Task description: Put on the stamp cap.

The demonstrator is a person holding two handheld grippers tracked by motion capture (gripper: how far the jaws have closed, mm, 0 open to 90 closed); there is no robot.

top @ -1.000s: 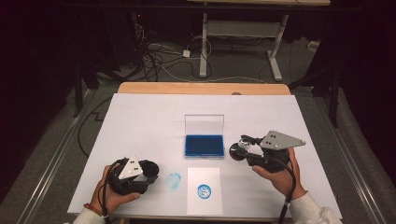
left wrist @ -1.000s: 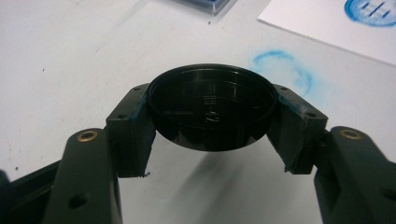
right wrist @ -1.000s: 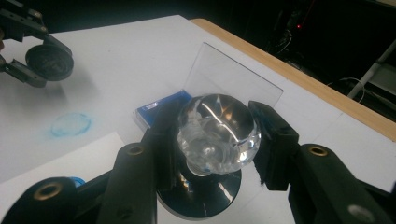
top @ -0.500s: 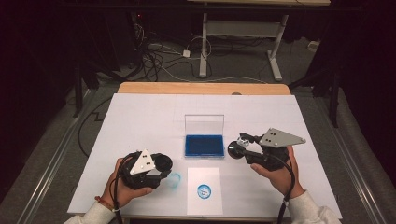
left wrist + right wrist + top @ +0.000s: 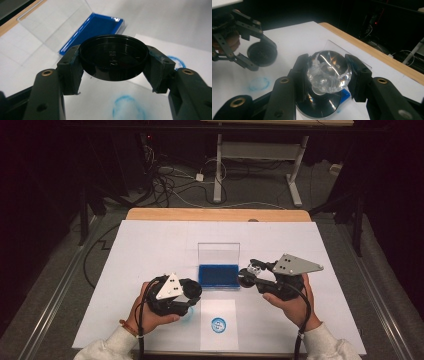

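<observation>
Two grips we see near the table's front edge — left gripper [image 5: 113,61] pinches a black lid [image 5: 113,58], right gripper [image 5: 329,72] a clear stamp knob [image 5: 329,71].

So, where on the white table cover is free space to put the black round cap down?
Free: the white cover behind the blue ink pad, and both outer sides. Crowded: the near middle, by the ink pad, the stamped paper and the hand-held grippers.

Dark room (cables [image 5: 165,180] on floor)

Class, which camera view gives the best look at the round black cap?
The left gripper view: the round black cap sits large and sharp between that gripper's jaws. The right gripper view shows it small; in the high view it is a dark blob.
</observation>
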